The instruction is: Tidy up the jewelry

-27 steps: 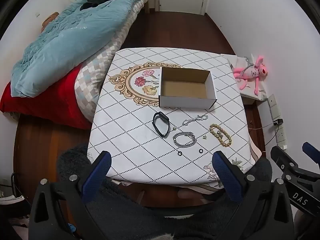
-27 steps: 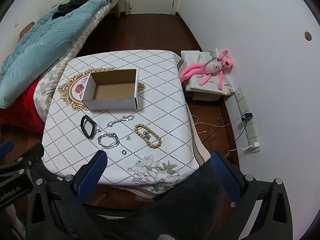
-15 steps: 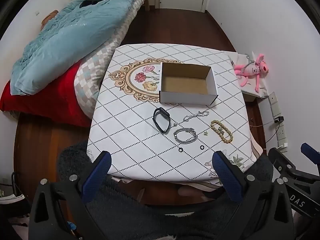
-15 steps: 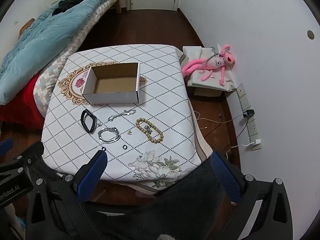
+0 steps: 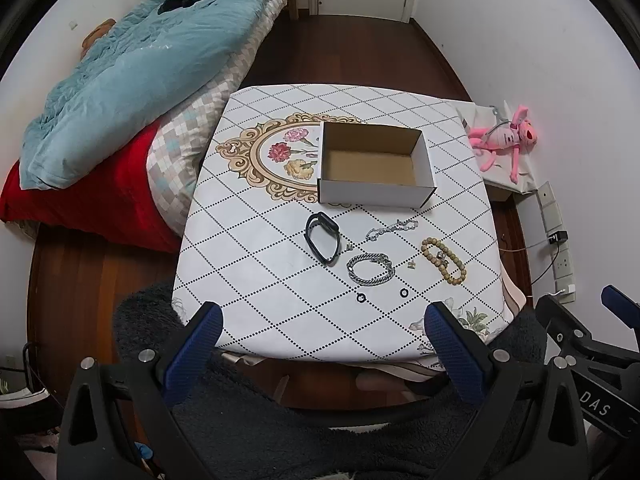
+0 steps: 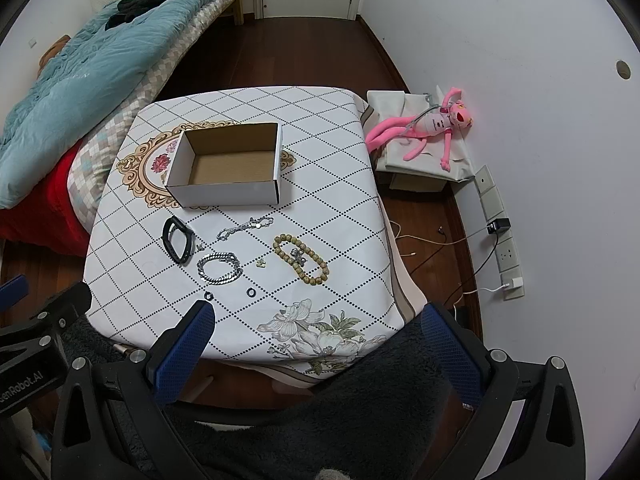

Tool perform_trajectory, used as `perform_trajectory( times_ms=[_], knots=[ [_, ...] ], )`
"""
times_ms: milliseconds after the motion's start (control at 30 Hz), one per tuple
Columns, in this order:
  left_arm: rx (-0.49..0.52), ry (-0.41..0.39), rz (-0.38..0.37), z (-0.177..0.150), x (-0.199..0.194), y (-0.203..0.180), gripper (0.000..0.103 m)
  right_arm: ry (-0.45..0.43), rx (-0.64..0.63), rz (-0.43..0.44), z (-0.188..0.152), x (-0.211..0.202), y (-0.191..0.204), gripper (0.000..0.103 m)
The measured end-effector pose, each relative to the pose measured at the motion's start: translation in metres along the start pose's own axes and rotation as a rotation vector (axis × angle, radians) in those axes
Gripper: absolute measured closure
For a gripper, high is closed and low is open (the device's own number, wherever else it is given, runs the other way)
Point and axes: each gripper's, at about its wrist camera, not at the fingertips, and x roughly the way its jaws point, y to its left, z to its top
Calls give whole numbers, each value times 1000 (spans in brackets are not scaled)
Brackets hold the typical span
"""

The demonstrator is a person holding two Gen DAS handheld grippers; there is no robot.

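So, from left to right:
Bed (image 5: 120, 92): at the far left, with a blue quilt and dark clothes heaped on it, a red cover hanging down its side.
Left gripper (image 5: 322, 326): low over the near edge of the counter, tipped steeply down; its blue fingers (image 5: 192, 344) are spread wide with nothing between them.
Counter (image 5: 260, 272): covered by a white cloth with a dotted diamond pattern and a gold flower medallion.
Watch band (image 5: 322, 238): black loop, leftmost of the jewelry, lying flat just in front of the box.
Box (image 5: 374, 196): white cardboard, open on top, brown inside, nothing in it; it sits on the far half of the counter, partly over the medallion.
Silver bracelet (image 5: 370, 269): a chunky chain loop, right of the watch band.
Thin chain (image 5: 392, 229): stretched out between the silver bracelet and the box.
Black rings (image 5: 361, 298): two small ones, apart, nearest the front edge.
Bead bracelet (image 5: 444, 260): tan beads, rightmost piece, with a small charm just to its left.
Right gripper (image 6: 318, 322): also low at the near edge and tipped down; its fingers (image 6: 184, 348) are spread wide and bare.
Pink toy (image 6: 424, 128): lying on a low covered stand by the right wall, off the counter.
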Motion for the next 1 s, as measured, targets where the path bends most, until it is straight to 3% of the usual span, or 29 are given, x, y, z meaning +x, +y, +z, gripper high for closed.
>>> perform_trajectory(
  times_ms=[1000],
  knots=[
    [3, -6, 6, 2, -4, -2, 0, -7, 6, 1, 5, -4, -5, 0]
  ],
)
